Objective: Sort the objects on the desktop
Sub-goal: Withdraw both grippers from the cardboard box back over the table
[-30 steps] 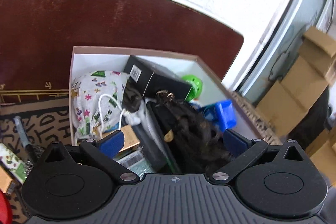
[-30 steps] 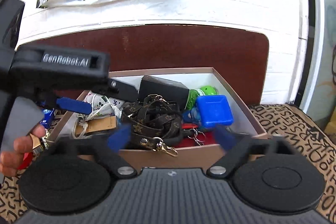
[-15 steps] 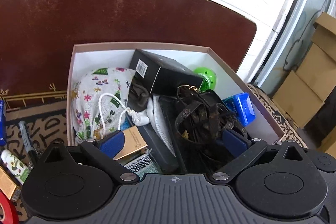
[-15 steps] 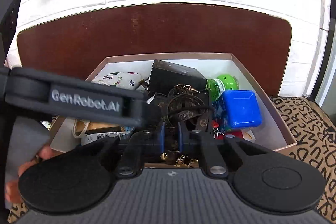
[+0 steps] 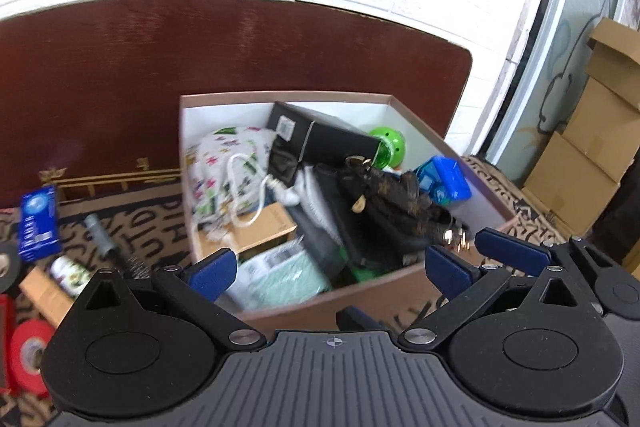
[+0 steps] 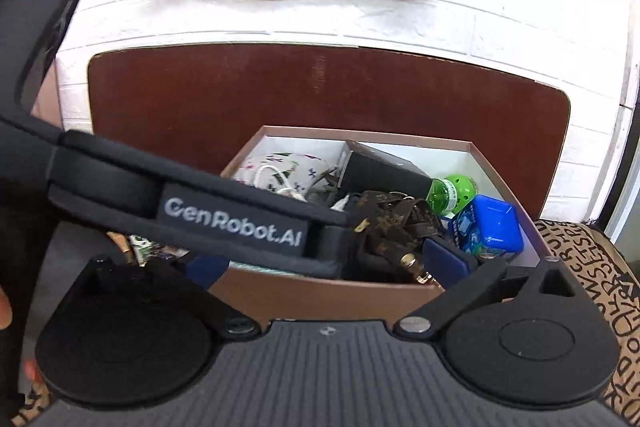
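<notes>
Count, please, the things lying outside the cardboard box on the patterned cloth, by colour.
Blue: 1, flat blue packet
Red: 1, red tape roll
Grey: 1, grey marker pen
White: 1, white patterned tube
Total: 4

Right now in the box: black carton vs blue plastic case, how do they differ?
The black carton is matte, long, and lies tilted toward the back wall, propped on other items; the blue plastic case is glossy, squat with rounded corners, and sits near the right wall. The carton carries a small white barcode label; the case shows a printed label I can't read. Both are closed and lie inside the brown box, flanking the brown strap.
</notes>
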Demonstrator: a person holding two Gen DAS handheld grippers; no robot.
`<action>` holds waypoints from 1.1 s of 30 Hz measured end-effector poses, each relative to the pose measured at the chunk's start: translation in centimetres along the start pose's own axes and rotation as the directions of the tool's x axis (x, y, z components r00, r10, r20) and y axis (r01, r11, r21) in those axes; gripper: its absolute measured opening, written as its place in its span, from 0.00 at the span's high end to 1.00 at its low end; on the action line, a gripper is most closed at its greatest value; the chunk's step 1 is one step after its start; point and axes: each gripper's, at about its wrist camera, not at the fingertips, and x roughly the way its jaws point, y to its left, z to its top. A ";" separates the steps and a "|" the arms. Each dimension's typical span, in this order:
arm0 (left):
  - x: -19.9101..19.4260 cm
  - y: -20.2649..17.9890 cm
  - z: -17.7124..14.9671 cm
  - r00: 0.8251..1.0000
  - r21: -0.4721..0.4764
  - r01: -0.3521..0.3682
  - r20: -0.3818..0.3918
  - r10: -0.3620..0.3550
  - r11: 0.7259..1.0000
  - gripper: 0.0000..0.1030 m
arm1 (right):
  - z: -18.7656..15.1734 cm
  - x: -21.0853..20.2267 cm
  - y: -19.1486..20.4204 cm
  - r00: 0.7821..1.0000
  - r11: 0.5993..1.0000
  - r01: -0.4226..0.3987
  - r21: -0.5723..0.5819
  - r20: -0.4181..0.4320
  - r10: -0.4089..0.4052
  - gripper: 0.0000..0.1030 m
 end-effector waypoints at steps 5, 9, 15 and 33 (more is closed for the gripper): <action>-3.3 0.0 -2.5 0.998 0.050 -0.061 0.031 0.060 0.997 0.00 | -0.9 -1.6 1.7 1.000 0.999 -0.028 0.029 -0.008 0.028 0.00; -5.5 0.8 -4.2 0.996 0.047 -0.090 0.031 0.088 0.995 0.00 | -1.7 -3.0 3.4 0.998 0.998 -0.053 0.042 -0.015 0.053 0.00; -8.6 2.0 -6.5 0.992 0.030 -0.122 0.046 0.120 0.992 0.00 | -3.0 -5.1 6.2 0.996 0.996 -0.083 0.034 -0.017 0.084 0.00; -14.4 12.1 -16.4 0.985 -0.225 -0.171 -0.007 0.174 0.959 0.00 | -8.9 -5.2 16.2 0.946 0.960 -0.277 0.036 -0.164 0.279 0.00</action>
